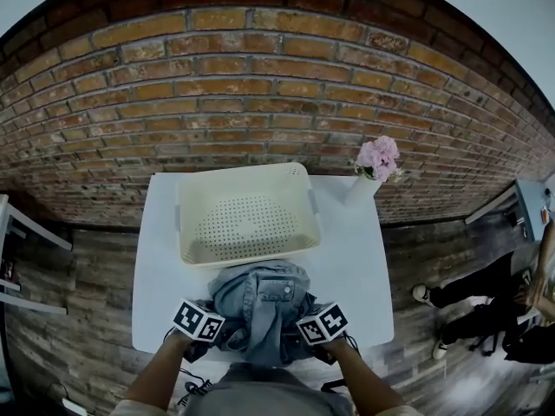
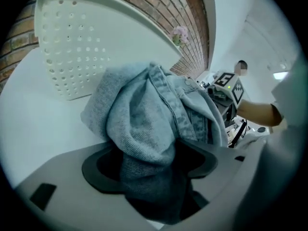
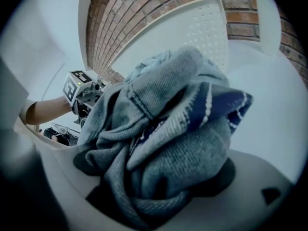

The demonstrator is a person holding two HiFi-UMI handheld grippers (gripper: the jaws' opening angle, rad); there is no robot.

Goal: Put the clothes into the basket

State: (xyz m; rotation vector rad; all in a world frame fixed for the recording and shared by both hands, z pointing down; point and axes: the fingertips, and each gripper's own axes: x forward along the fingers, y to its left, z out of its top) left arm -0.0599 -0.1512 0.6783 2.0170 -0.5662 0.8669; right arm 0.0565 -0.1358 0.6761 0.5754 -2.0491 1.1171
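**Both tools sunk into the denim**

The person leans in with both bare arms stretched forward and down. The left forearm (image 1: pixel 160 378) and the right forearm (image 1: pixel 368 380) angle slightly toward each other. The left tool (image 1: pixel 212 341) and the right tool (image 1: pixel 302 341) point steeply downward, side by side, one at each flank of the clothes (image 1: pixel 260 302). The right tool's jaws stand wide, with cloth bulging between them. The left tool's jaws sit narrower, with folds of denim between them. Whether they press on the cloth I cannot tell.

White table (image 1: pixel 347 267) bears basket (image 1: pixel 243 176), clothes (image 1: pixel 260 306) (bunched), vase (image 1: pixel 360 189).
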